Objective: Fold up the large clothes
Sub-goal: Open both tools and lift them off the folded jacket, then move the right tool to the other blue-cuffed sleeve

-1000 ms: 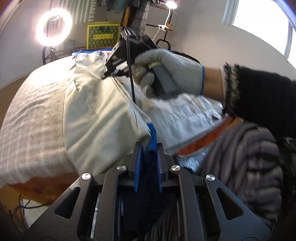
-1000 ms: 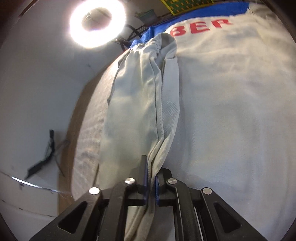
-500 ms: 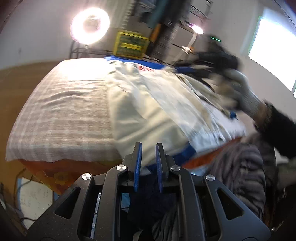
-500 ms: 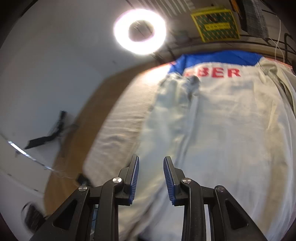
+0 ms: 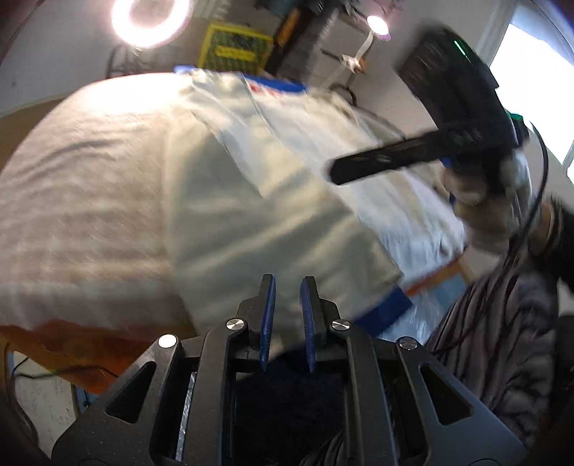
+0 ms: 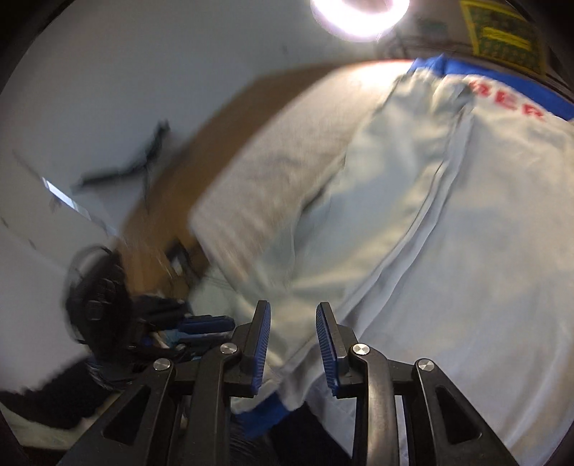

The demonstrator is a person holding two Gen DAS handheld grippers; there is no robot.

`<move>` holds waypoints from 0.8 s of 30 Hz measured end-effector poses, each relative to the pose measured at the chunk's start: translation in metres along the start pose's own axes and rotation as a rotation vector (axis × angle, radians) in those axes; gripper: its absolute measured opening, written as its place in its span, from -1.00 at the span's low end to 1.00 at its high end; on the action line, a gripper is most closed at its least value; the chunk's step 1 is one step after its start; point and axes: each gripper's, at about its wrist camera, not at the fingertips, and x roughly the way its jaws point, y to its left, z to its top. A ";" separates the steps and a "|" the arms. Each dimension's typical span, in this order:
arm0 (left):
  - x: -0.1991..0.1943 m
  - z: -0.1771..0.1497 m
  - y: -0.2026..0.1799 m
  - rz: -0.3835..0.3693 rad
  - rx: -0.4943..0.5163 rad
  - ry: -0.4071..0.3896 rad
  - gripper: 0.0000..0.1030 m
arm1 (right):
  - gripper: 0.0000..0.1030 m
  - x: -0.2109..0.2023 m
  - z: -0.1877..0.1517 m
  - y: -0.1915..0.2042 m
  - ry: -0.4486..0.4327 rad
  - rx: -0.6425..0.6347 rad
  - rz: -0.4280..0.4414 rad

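Observation:
A large cream garment [image 5: 251, 215] with a blue hem [image 5: 387, 312] lies folded lengthwise on the striped bed cover [image 5: 89, 197]. My left gripper [image 5: 287, 315] hovers at its near end, pads a narrow gap apart with nothing between them. In the right wrist view the garment [image 6: 430, 215] shows red letters [image 6: 509, 100] at its far end. My right gripper [image 6: 292, 340] stands open above the near part, holding nothing. A gloved hand [image 5: 480, 208] carries the right gripper [image 5: 337, 172] over the garment's right side. The left gripper [image 6: 215, 328] shows low at the left.
A ring light [image 5: 150, 21] and a yellow-green box [image 5: 236, 46] stand beyond the bed's far end, with a bright window [image 5: 531, 71] at the right. A striped grey garment [image 5: 502, 340] hangs at the bed's near right. Wooden floor [image 6: 215, 143] lies to the bed's left.
A second ago both grippers were shut on cloth, the left on the blue hem, the right on the folded edge. Both have let go and drawn back; the right rose and rolled.

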 end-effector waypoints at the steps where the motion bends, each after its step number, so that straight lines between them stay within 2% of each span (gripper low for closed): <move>1: 0.008 -0.007 -0.003 0.010 0.017 0.024 -0.77 | -0.45 0.012 -0.002 0.000 0.035 -0.017 -0.017; 4: 0.026 -0.025 -0.006 0.028 0.033 0.092 -0.77 | -0.58 0.038 -0.009 -0.005 0.119 -0.034 -0.078; 6: 0.032 -0.034 -0.005 0.043 0.039 0.128 -0.77 | -0.60 0.040 -0.012 -0.010 0.119 -0.022 -0.080; 9: 0.022 -0.035 -0.008 0.050 0.050 0.113 -0.77 | -0.58 0.036 -0.015 -0.013 0.117 -0.017 -0.091; 10: 0.015 -0.033 -0.010 0.053 0.053 0.094 -0.77 | -0.53 0.032 -0.017 -0.013 0.109 -0.017 -0.099; 12: -0.003 -0.024 -0.012 0.055 0.052 0.033 -0.77 | -0.50 0.017 -0.018 -0.010 0.067 -0.019 -0.095; 16: -0.038 0.001 -0.017 0.046 0.029 -0.059 -0.77 | -0.30 -0.028 -0.017 -0.011 -0.102 0.006 -0.103; 20: -0.060 0.049 -0.033 0.092 0.084 -0.139 -0.75 | -0.07 -0.077 -0.030 -0.019 -0.273 0.046 -0.215; 21: -0.067 0.066 -0.038 0.128 0.097 -0.176 -0.69 | 0.02 -0.087 -0.035 -0.021 -0.310 0.049 -0.232; 22: -0.071 0.076 -0.040 0.147 0.091 -0.192 -0.36 | 0.16 -0.096 -0.040 -0.024 -0.345 0.062 -0.248; 23: -0.075 0.091 -0.041 0.164 0.066 -0.215 -0.03 | 0.20 -0.105 -0.046 -0.027 -0.380 0.088 -0.266; 24: -0.081 0.103 -0.040 0.156 0.042 -0.244 0.00 | 0.22 -0.116 -0.053 -0.033 -0.410 0.121 -0.275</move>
